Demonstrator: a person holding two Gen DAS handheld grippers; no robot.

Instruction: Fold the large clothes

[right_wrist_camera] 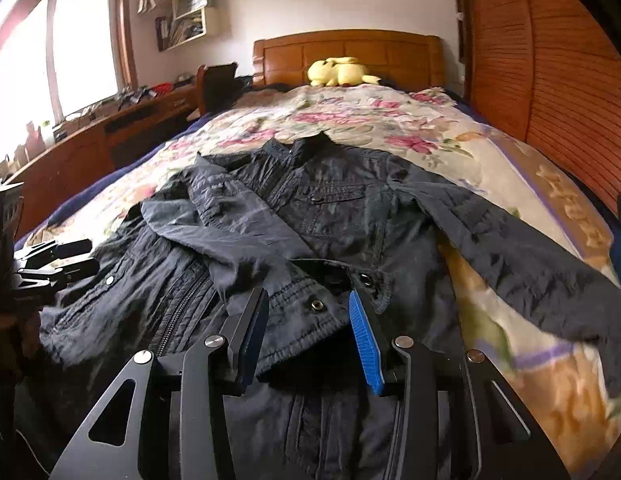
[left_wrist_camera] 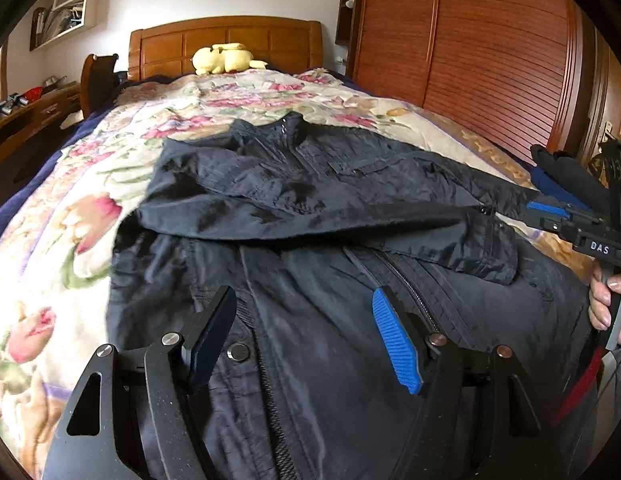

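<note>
We had the dark jacket (right_wrist_camera: 294,216) lying face up across the floral bedspread (right_wrist_camera: 390,120), collar toward the headboard (right_wrist_camera: 346,48). At the left, our left gripper (left_wrist_camera: 306,336) hovered over the jacket's lower front by the zipper (left_wrist_camera: 406,284), jaws spread wide and holding nothing. One sleeve (left_wrist_camera: 294,216) lay folded across the chest, its cuff (right_wrist_camera: 310,312) ending between the fingers of our right gripper (right_wrist_camera: 308,336), which also stood open; whether the pads touched the cloth we could not tell. We judged the first sleeve fold just laid down. The other sleeve (right_wrist_camera: 530,256) lay stretched out toward the bed's right edge, so the next move would call for pinching its cuff and carrying it across the chest. Bare bedspread offered room on the left and beyond the collar; on the right the wardrobe (right_wrist_camera: 558,80) stood close.
</note>
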